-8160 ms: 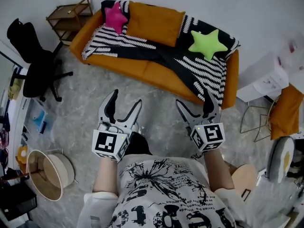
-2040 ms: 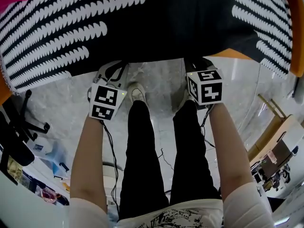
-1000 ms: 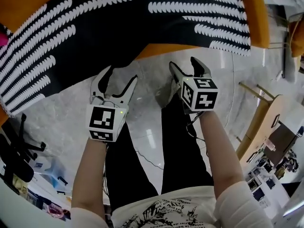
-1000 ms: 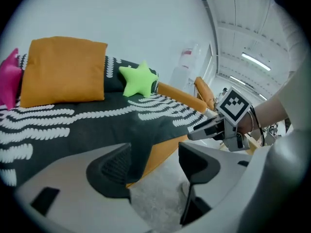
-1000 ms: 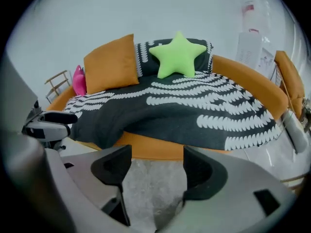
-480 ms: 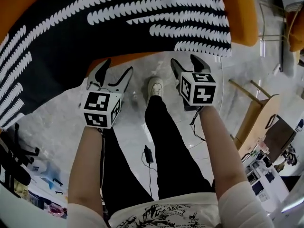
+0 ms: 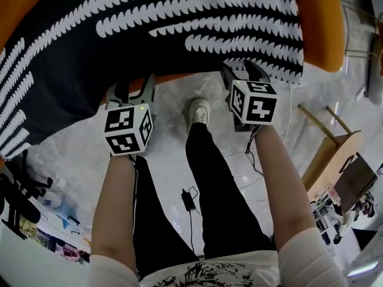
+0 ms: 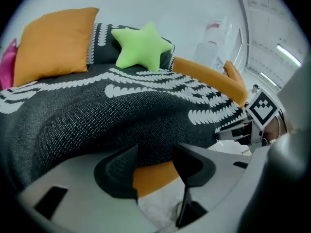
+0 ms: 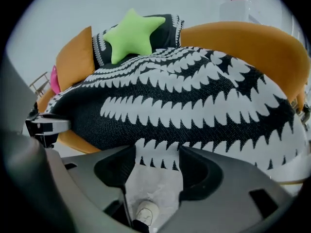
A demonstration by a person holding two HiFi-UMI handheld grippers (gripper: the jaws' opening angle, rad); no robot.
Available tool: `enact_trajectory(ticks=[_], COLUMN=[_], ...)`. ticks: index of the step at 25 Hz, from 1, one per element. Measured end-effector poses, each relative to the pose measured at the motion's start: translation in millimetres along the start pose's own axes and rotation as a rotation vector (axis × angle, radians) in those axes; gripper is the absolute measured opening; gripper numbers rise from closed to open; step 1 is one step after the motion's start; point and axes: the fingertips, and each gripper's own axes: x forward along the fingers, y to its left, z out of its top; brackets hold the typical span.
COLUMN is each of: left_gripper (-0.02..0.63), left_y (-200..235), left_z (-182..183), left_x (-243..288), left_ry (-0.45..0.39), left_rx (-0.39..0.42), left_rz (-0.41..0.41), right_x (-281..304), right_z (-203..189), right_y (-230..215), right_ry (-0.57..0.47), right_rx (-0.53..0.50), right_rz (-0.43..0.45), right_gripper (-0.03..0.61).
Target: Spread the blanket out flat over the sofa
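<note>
A black blanket (image 7: 179, 34) with white leaf-like stripes lies over the orange sofa (image 7: 320, 23), and its front edge hangs over the seat's front. My left gripper (image 7: 131, 87) is at that edge. Its jaws are closing, with the dark hem (image 8: 121, 115) just at their tips (image 8: 155, 152) and the orange sofa front showing in the gap. My right gripper (image 7: 242, 70) is at the edge further right. Its jaws are closing too, with the white-patterned hem (image 9: 194, 96) hanging between their tips (image 9: 156, 152). Neither pair of pads visibly presses the cloth.
A green star pillow (image 8: 141, 45) and an orange cushion (image 8: 51, 40) rest on the sofa's back. The person's legs and a white shoe (image 7: 198, 109) stand on the grey floor between the grippers. A cable with a charger (image 7: 188, 199) lies on the floor, and a wooden stool (image 7: 332, 154) is at the right.
Both grippers have moved forward to the blanket's hanging edge, and both pairs of jaws have narrowed, the left most of all.
</note>
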Motion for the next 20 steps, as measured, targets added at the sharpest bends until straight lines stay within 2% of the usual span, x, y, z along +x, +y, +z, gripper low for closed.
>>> enact_trajectory(ticks=[2,7,10,12,13,15,17,20], left_gripper=[0.232,0.212,0.201,0.167,0.138,0.063,0.048,0.046], left_y=[-0.3,0.9,3.1,-0.5,-5.0,-16.3,-24.4,-31.1], left_z=[1.8,1.7,3.6,3.6,2.7,-0.9,-4.3,-9.7], left_x=[5.6,8.1,2.4,3.3,7.6,17.3,21.7,22.6], left_ry=[-0.007,0.054,0.04,0.051,0.064,0.093,0.12,0.154], left_rx=[0.006,0.064,0.115,0.154,0.164,0.158,0.131,0.102], left_rz=[0.041,0.123,0.123,0.096,0.08,0.056,0.046,0.03], right_x=[5.6,-0.2,-4.7,-4.6,-2.3,2.1,3.6,4.9], right_z=[2.1,2.8,4.4,4.1,2.8,-0.9,-3.7,-6.2], right_y=[-4.9,-4.0,1.1,0.5,-2.8,-11.3,-16.1,-20.4], right_ry=[0.0,0.026,0.044,0.041,0.042,0.047,0.049,0.056], right_rx=[0.0,-0.023,-0.035,-0.051,-0.06,-0.084,-0.114,-0.095], right_rz=[0.005,0.024,0.042,0.046,0.043,0.027,0.006,-0.002], right_gripper=[0.298,0.285,0.267,0.248,0.232,0.133,0.055,0.035])
